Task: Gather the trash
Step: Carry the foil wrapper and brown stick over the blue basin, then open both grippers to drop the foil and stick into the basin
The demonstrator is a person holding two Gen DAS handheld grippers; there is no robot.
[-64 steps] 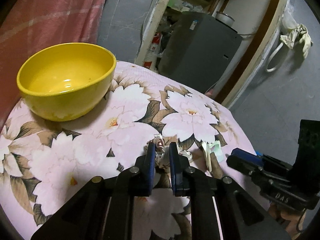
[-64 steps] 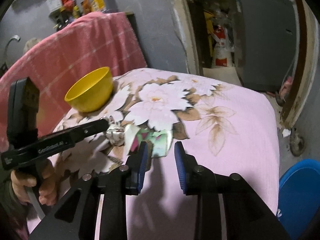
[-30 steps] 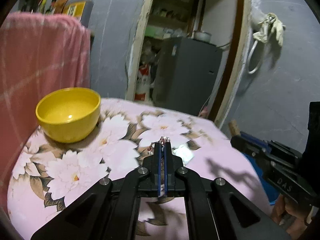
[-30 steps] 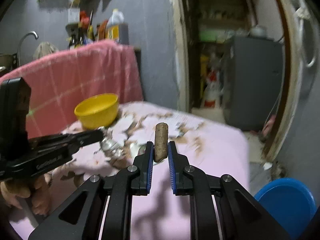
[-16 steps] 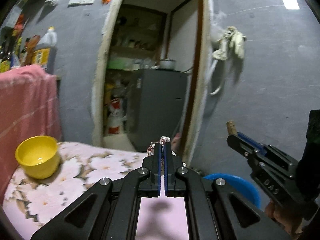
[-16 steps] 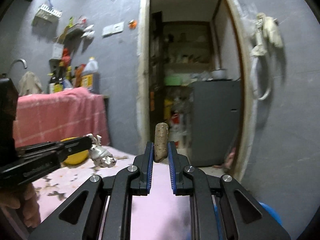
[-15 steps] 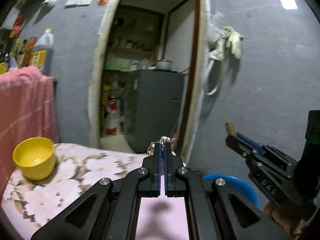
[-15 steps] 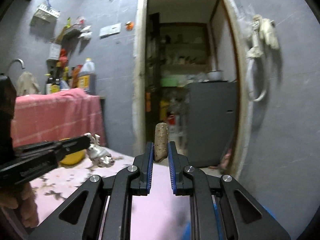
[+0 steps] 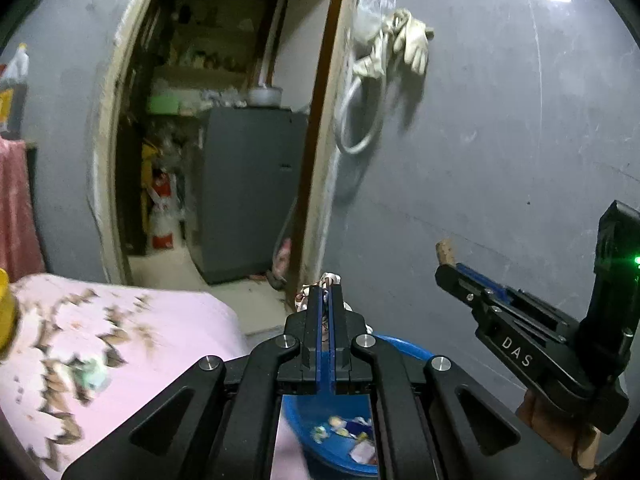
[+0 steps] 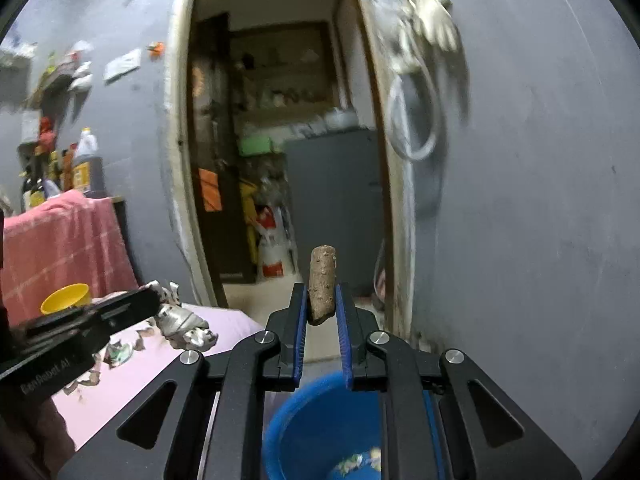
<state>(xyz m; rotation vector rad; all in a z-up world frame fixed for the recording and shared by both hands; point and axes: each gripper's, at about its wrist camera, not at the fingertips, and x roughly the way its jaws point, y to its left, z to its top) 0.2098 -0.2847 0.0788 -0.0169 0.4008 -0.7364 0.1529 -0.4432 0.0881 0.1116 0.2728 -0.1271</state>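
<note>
My left gripper (image 9: 326,289) is shut on a crumpled silvery wrapper (image 9: 331,279), whose top pokes out above the fingertips. In the right wrist view that same wrapper (image 10: 181,317) hangs from the left gripper (image 10: 154,298) over the table's edge. My right gripper (image 10: 322,289) is shut on a short brown stick-like piece (image 10: 323,266) that stands upright between the pads. It shows in the left wrist view too, as the brown piece (image 9: 442,249) on the right gripper (image 9: 445,270). A blue bin (image 9: 404,349) with scraps inside sits on the floor just below both grippers (image 10: 316,420).
The pink flowered table (image 9: 168,320) lies to the left, with a yellow bowl (image 10: 65,298) at its far side and a greenish scrap (image 9: 91,376) on the cloth. Ahead are a grey wall (image 9: 500,160) and a doorway with a dark cabinet (image 9: 248,188).
Both grippers have swung right, away from the table top toward the wall, and now hang over the blue bin. Each still holds its piece. The bowl has slid to the view's left edge.
</note>
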